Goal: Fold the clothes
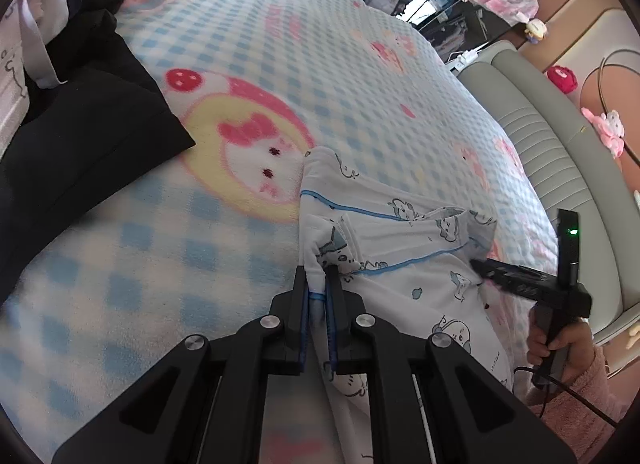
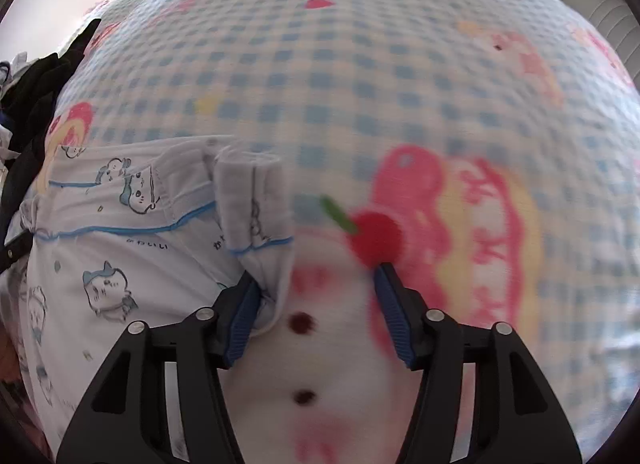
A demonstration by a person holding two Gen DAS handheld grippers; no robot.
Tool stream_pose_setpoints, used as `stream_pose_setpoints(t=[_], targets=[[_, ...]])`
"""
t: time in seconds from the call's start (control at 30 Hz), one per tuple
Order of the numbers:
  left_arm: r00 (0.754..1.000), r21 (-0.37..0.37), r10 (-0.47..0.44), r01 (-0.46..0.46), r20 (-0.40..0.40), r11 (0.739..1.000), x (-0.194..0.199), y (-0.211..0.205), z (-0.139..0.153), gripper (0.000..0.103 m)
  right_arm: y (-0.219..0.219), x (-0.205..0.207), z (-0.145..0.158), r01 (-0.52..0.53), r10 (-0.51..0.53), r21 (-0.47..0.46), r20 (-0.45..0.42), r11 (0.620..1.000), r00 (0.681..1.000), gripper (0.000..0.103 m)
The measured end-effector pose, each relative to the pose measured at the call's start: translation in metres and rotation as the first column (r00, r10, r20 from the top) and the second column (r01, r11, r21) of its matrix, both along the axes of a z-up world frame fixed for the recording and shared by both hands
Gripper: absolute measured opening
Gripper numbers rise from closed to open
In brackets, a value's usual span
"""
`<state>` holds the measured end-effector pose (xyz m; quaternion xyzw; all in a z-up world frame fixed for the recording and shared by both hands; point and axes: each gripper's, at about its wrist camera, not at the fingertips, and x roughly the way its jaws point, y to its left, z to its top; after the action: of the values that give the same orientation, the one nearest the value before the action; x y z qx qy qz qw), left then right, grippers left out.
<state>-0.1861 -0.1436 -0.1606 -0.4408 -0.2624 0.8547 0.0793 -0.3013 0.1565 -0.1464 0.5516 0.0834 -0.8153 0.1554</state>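
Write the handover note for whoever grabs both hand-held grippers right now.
Left hand-held gripper: shut on an edge of the white printed garment, holding it up off the checked blanket.
Right hand-held gripper: open, holding nothing; its left pad sits against the garment's bunched cuff.
The garment lies crumpled on the blanket; dark clothes are piled at its far left.
Done: no neat fold visible yet.
Left: take a second grip with the right, spread the garment flat, fold it.

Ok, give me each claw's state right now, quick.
Left claw: shut on the white printed garment.
Right claw: open, holding nothing; the garment's edge lies against its left finger.
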Motion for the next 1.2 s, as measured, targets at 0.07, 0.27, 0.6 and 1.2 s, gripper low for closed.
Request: stream_pose_setpoints(t=[0.07,0.27,0.6,1.2], targets=[[1.0,-0.012,-0.007,0.007,-0.007,1.0,0.0,0.003,0.002,0.008,0.015,0.0,0.015,0.028,-0.028,-0.035,-0.027,0.999,0.999,0.059],[1.0,-0.017,-0.012,0.012,-0.013,1.0,0.001,0.006,0.001,0.008,0.022,0.011,0.064,0.015,-0.04,-0.152,-0.164,0.988,0.986,0.059],[1.0,-0.004,-0.004,0.004,-0.009,1.0,0.003,0.007,0.002,0.008,-0.032,-0.002,0.019,-0.205,0.211,-0.202,0.006,0.958,0.978,0.044],[0.993,0.003,0.002,-0.003,0.121,1.0,-0.076,-0.002,-0.007,0.01,0.017,-0.025,0.012,0.023,-0.032,-0.183,-0.047,0.983,0.998,0.006]])
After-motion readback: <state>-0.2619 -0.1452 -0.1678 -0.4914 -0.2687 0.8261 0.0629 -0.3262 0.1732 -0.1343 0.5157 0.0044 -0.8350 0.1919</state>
